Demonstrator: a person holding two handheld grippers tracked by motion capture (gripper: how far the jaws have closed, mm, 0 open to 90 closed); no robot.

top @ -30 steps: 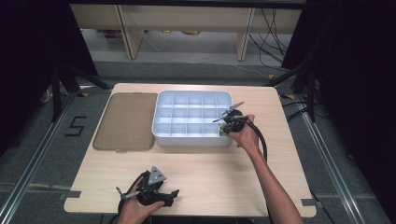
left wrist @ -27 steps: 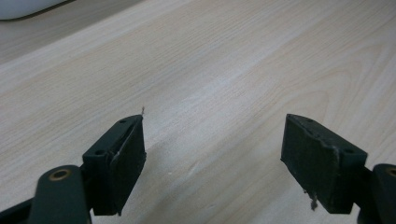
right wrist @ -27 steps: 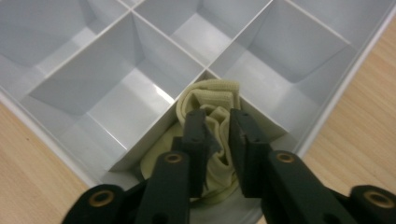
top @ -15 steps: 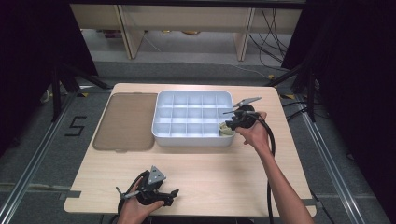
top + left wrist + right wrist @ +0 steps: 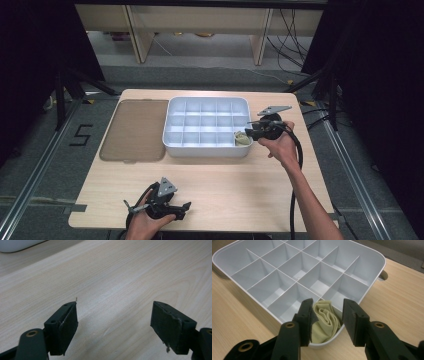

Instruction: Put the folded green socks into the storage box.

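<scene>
Right gripper (image 5: 325, 322), jaws just parted, releases folded cloth (image 5: 325, 320) into the tray's (image 5: 170, 125) near-right compartment; left gripper (image 5: 113, 327) rests wide open.

Black claws (image 5: 248, 131), seemingly bare forearms

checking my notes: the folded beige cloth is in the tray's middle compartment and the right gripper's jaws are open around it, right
Not quite. The folded beige cloth sits in a corner compartment of the tray, the one nearest the right gripper, as the right gripper view shows. The jaws, which have just been opening, do stand open around it.
</scene>
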